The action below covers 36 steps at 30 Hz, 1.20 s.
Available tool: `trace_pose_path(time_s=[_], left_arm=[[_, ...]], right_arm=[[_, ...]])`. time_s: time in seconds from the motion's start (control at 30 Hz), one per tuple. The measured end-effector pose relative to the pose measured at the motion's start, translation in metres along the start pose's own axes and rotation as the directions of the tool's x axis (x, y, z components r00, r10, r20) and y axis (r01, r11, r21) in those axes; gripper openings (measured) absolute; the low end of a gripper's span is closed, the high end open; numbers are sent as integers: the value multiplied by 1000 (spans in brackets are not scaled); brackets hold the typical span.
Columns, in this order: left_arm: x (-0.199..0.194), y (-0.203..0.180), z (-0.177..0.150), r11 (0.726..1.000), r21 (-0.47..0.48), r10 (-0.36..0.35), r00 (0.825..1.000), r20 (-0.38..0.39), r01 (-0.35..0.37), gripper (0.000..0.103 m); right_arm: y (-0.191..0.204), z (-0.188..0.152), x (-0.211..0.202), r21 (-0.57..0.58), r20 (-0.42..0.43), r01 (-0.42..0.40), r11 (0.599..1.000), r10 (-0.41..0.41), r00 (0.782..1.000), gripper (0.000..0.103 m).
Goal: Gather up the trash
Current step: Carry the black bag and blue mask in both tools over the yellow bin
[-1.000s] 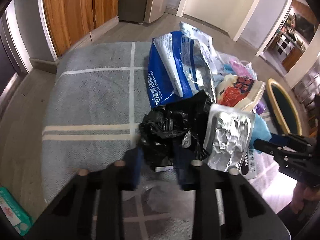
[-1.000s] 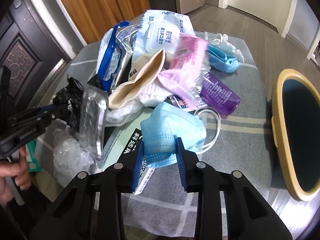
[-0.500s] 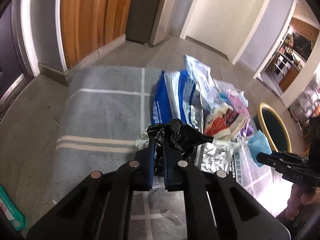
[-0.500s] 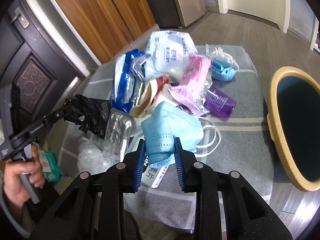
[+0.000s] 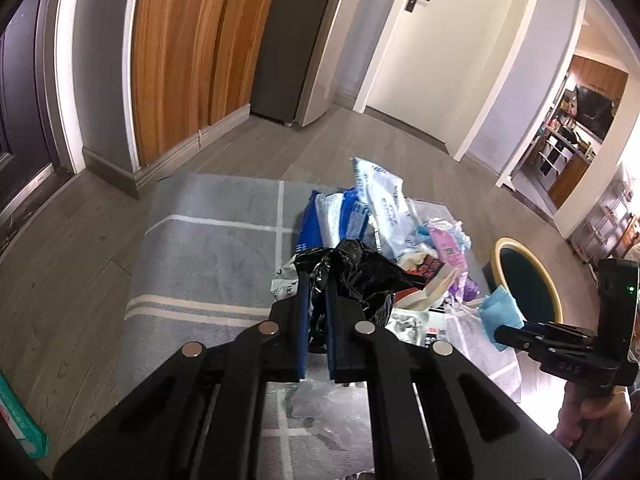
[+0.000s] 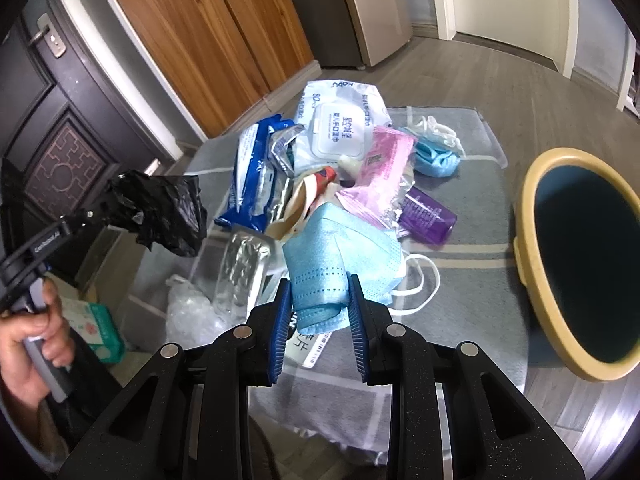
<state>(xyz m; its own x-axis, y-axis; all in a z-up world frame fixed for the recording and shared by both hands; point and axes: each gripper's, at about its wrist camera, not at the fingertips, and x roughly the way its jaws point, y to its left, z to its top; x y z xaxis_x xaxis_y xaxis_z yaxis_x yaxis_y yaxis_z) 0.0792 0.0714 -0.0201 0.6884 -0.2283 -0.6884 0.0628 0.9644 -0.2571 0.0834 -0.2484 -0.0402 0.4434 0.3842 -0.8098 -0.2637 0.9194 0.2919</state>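
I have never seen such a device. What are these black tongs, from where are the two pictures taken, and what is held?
There is no robot. A person holds one hand-operated gripper in each hand, and each gripper carries a camera looking along its jaws. The left gripper is shut on a crumpled black plastic bag. The right gripper is shut on a blue face mask. Below, on a grey rug, lies a pile of trash: wipes packets, a pink wrapper, a purple bottle. A yellow-rimmed bin stands beside it.
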Motion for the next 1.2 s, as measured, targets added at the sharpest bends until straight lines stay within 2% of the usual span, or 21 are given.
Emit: trace_pose_path(time_s=[0.23,0.53,0.73,0.9,1.2], left_arm=[[-1,-29,6,999,44,-31,1000,7,30,6],[15,-99,11,984,140,-104,994,-18,106,6],[35,-146,13,971,180,-148,988,-52,155,6],[59,-181,8,966,174,-175,979,-104,191,6],[80,-242,11,951,229,-185,976,-117,208,6]], right_arm=[[-11,3,-18,8,39,25,1000,-25,999,30],[-42,9,-43,35,73,76,996,-79,994,30],[-65,9,-52,64,69,109,992,-114,991,30],[-81,9,-54,77,50,136,988,-140,989,30],[-118,13,-66,119,36,170,978,-176,984,30]])
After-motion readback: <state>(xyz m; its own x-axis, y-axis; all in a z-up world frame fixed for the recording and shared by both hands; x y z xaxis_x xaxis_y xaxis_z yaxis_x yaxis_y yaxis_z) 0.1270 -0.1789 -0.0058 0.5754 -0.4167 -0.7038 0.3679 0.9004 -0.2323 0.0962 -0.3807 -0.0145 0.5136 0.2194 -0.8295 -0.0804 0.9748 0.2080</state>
